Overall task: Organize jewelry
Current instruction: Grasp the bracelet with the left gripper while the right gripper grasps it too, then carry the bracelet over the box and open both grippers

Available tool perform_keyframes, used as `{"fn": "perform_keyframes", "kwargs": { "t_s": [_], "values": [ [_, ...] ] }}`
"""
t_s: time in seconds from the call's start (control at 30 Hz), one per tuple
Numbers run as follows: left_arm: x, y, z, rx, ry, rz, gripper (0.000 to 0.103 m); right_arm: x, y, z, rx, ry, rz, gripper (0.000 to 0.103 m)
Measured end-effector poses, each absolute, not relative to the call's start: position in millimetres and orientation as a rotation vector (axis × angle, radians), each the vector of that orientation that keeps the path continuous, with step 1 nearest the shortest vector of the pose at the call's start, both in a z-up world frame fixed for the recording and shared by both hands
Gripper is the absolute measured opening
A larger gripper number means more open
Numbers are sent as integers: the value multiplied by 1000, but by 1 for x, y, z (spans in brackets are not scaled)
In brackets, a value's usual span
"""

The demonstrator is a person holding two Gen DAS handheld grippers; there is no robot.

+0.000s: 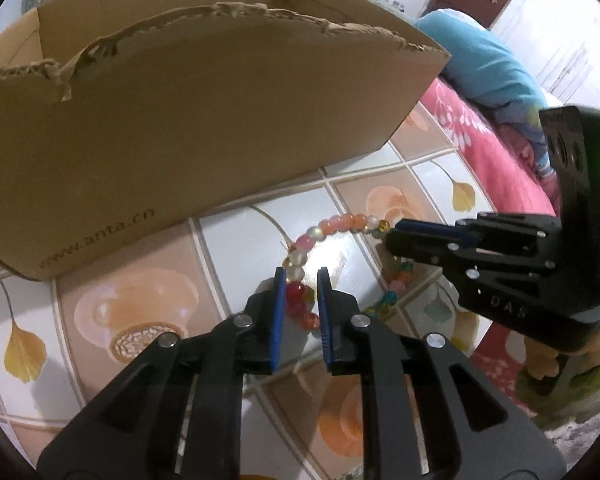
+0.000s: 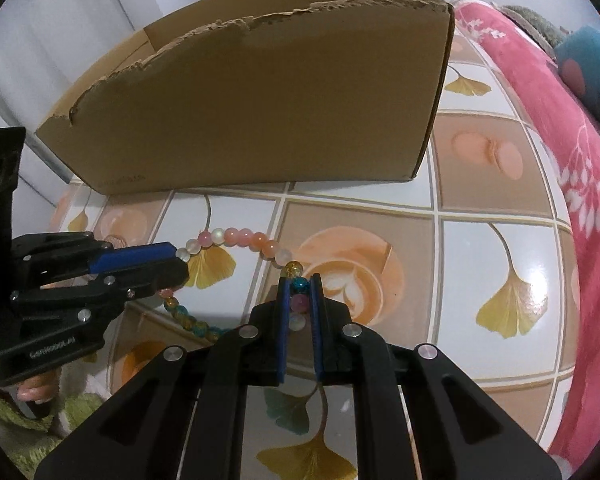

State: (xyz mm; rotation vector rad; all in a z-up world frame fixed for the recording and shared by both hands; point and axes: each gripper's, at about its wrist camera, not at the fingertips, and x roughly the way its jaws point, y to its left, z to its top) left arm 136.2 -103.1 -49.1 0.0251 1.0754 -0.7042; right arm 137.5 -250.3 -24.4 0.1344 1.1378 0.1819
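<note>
A tiled worktop (image 2: pixel 496 184) with ginkgo-leaf print carries a torn box (image 2: pixel 260 112) at 12 o'clock; its contents are hidden. The bracelet (image 2: pixel 240 238) stretches from 9 to 3 between the left gripper (image 1: pixel 302 276) and right gripper (image 2: pixel 300 280), both sets of fingers clamped on beads.

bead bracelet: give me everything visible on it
The bracelet is one loop of round, glossy, glass-like beads: pink, peach and frosted white along the far arc, teal and amber along the near arc, red ones at the left gripper. It is stretched in front of the cardboard box over the tiled tabletop. Both grippers pinch it, the right gripper on teal, pink and white beads.
</note>
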Motion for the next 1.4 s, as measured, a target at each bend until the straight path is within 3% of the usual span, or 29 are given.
{"fn": "perform_keyframes", "kwargs": {
  "t_s": [0.2, 0.33, 0.5, 0.8, 1.03, 1.2, 1.4],
  "values": [
    [142, -107, -51, 18, 1073, -708, 15, 136, -250, -23, 111, 1134, 164, 10],
    [135, -117, -49, 128, 1017, -666, 9, 132, -242, -23, 85, 1115, 163, 10],
    [119, -131, -44, 246, 948, -640, 8, 126, -243, -17, 96, 1088, 150, 10],
    [96, -108, 43, 189, 735, -680, 8, 109, -239, 74, 64, 873, 190, 10],
    [118, -87, 124, 163, 527, -672, 8, 144, -233, 143, -57, 673, 247, 10],
    [178, -86, 111, 137, 672, -685, 8, 209, -237, 130, -54, 763, 329, 10],
    [240, -84, 52, 79, 965, -723, 8, 258, -235, 81, -25, 977, 406, 10]
  ]
}}
